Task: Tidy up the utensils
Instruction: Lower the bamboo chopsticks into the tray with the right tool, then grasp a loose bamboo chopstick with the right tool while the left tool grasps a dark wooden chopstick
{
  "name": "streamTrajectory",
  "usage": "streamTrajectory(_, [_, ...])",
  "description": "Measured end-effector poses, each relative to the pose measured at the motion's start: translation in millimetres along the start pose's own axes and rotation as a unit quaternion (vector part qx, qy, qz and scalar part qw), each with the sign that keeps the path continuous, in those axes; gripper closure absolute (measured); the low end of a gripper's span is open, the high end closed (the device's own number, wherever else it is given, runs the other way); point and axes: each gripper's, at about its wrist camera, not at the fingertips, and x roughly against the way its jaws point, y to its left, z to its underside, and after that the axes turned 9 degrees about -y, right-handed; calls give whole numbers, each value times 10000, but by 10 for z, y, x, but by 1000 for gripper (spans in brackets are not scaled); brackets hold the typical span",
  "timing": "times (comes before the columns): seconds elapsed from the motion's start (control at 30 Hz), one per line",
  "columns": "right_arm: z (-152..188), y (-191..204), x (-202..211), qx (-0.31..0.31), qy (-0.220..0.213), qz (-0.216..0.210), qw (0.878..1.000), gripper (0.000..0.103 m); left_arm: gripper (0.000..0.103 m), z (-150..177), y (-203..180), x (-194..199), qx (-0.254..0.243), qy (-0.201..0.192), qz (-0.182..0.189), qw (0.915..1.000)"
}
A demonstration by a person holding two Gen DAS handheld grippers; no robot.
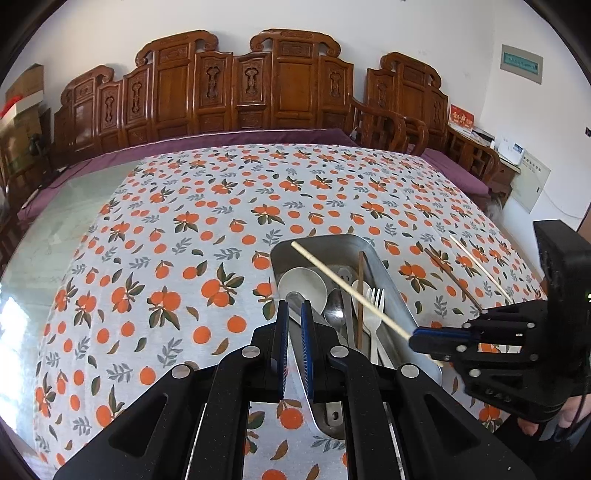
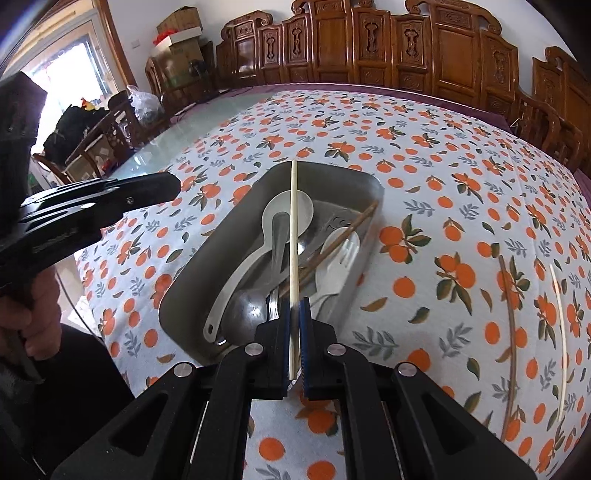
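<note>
A steel tray [image 1: 397, 291] [image 2: 192, 266] on the orange-print tablecloth holds a white ladle [image 2: 255, 240], a metal spoon [image 2: 245, 314], a white plastic fork [image 1: 373, 310] [image 2: 338, 258] and a brown chopstick [image 2: 332, 243]. My right gripper [image 2: 294, 306] [image 1: 415, 338] is shut on a pale chopstick [image 2: 293, 236] [image 1: 347, 288] and holds it over the tray. My left gripper [image 1: 293, 310] [image 2: 173, 184] is at the tray's near-left rim, its jaws nearly closed with a narrow gap and nothing between them. A brown chopstick [image 2: 511, 332] [image 1: 454, 280] and a pale chopstick [image 2: 561, 332] [image 1: 480, 269] lie on the cloth right of the tray.
The tablecloth [image 1: 207, 229] covers most of a glass-topped table [image 1: 70, 229]. Carved wooden chairs [image 1: 258, 85] line the far side. Boxes and bags stand at the far left in the right wrist view [image 2: 177, 33].
</note>
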Motion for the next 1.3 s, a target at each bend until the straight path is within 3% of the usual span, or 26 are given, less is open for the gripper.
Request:
streamTrajectory(0.3, [14, 84, -95, 44, -31, -87, 9999, 96, 97, -1, 0, 16, -23, -20, 53, 10000])
streamTrajectory(0.53, [14, 56, 34, 66, -185, -168, 9997, 96, 97, -14, -82, 50, -81, -67, 125, 9999])
streamTrajectory(0.77, [60, -122, 308, 152, -421, 29, 9990, 96, 97, -13, -223, 38, -145, -74, 224, 9996])
streamTrajectory(1.3, [376, -1080, 921, -156, -545, 991, 9935, 96, 47, 38, -822, -90, -408, -92, 406, 9983])
